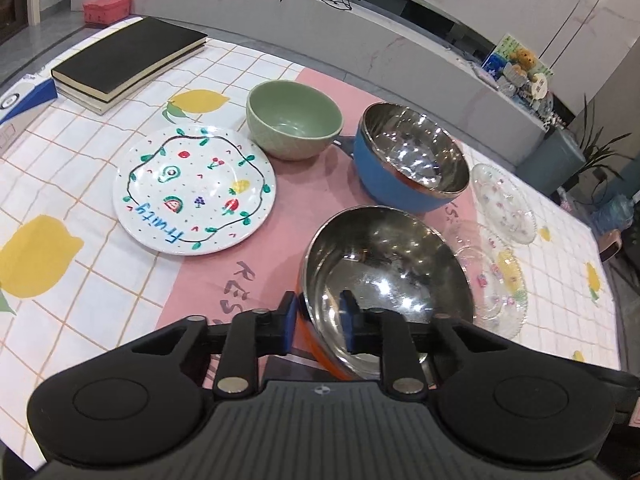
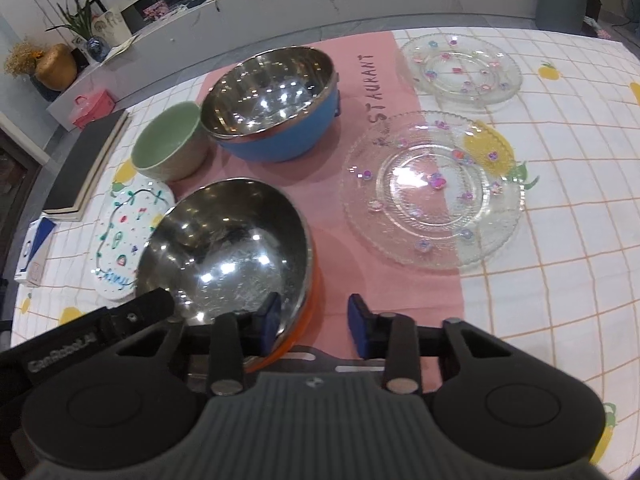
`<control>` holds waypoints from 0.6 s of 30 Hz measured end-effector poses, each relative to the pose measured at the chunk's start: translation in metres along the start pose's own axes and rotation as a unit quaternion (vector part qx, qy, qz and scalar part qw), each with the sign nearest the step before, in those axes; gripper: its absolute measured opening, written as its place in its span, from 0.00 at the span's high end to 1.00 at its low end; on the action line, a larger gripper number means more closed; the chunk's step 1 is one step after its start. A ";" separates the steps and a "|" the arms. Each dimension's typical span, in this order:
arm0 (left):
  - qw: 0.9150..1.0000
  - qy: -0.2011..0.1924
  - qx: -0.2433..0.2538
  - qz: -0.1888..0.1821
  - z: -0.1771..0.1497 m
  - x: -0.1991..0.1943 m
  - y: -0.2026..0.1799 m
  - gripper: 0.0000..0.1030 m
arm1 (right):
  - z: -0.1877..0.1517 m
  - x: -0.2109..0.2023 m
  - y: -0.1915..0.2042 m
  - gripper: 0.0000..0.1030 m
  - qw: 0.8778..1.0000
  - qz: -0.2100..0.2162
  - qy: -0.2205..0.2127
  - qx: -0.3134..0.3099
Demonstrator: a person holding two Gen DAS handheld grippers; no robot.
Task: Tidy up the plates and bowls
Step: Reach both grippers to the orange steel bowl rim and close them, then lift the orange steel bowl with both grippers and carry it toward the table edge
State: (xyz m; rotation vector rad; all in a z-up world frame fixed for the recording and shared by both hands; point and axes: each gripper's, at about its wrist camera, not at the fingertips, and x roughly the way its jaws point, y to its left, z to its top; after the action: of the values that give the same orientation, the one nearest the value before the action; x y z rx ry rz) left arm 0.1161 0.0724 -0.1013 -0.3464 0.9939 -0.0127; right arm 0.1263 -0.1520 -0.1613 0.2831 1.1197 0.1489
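Nothing is stacked yet. The left gripper (image 1: 319, 322) pinches the rim of the orange bowl (image 1: 384, 264) near the table's (image 1: 60, 168) front edge; the right gripper (image 2: 314, 324) is open, empty. Blue bowl (image 1: 404, 176), green bowl (image 1: 294, 124) and plates lie apart.

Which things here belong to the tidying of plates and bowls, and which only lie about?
For the job: orange bowl, held at its rim by the left gripper; blue bowl; green bowl; fruit plate; large glass plate; small glass plate.

Lying about: black books; pink box; blue-and-white box.
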 end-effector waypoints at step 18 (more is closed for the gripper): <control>0.999 -0.011 0.025 0.018 -0.007 -0.026 -0.008 0.90 | -0.008 -0.021 0.004 0.85 1.000 0.008 0.017 -0.001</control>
State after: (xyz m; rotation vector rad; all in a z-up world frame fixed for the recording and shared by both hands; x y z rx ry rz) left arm 0.0970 0.0667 -0.0812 -0.2834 0.9766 -0.0015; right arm 0.1101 -0.1525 -0.1452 0.2881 1.1511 0.1693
